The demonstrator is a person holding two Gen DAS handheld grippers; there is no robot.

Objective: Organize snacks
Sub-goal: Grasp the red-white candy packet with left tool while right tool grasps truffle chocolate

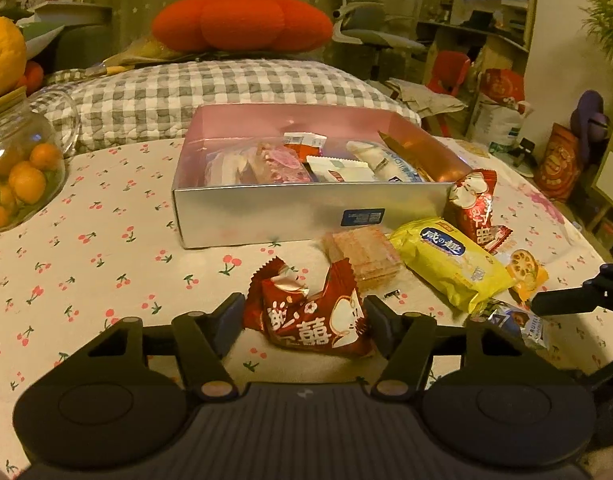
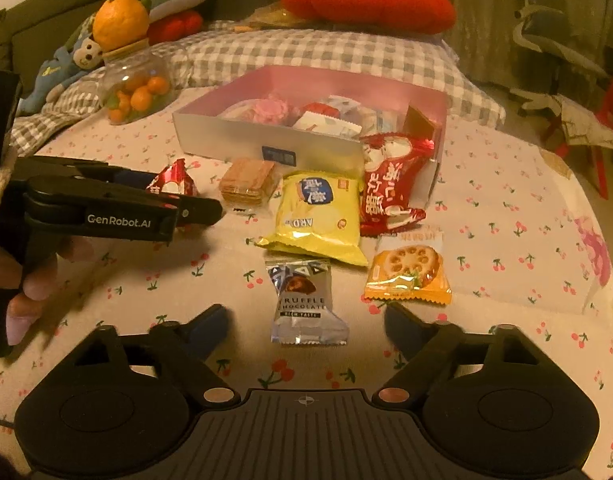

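On the cherry-print tablecloth [image 1: 106,240], loose snacks are lying scattered in front of an open silver box [image 1: 306,208] that is already holding several wrapped items. The left gripper [image 1: 304,320] is being set low around a red foil snack packet [image 1: 314,316]; its jaws are standing half-spread with a finger [image 1: 226,320] to each side of the packet, touching or very nearly touching the crinkled foil, and a firm pinch cannot be confirmed. The right gripper [image 2: 306,324] is being held just above a truffle chocolate packet [image 2: 304,304], jaws spread wide with clear cloth between each finger and the wrapper, so nothing is being gripped there yet. Both tools are being angled steeply downward, probably so the fingertips can be brought under flat wrappers lying on soft cloth. Still outside the box are being noted: a wafer stack [image 1: 360,256], a yellow biscuit bag [image 1: 450,264], a second red packet [image 1: 476,208] leaning against the box corner, and an orange lotus-root cracker pack [image 2: 408,272]. In the right wrist view, the left tool is seen from the side with the person's fingers [image 2: 30,280] wrapped around its handle. A glass jar of small oranges [image 1: 22,168] is standing well apart at the left. The task is being judged as partly done.
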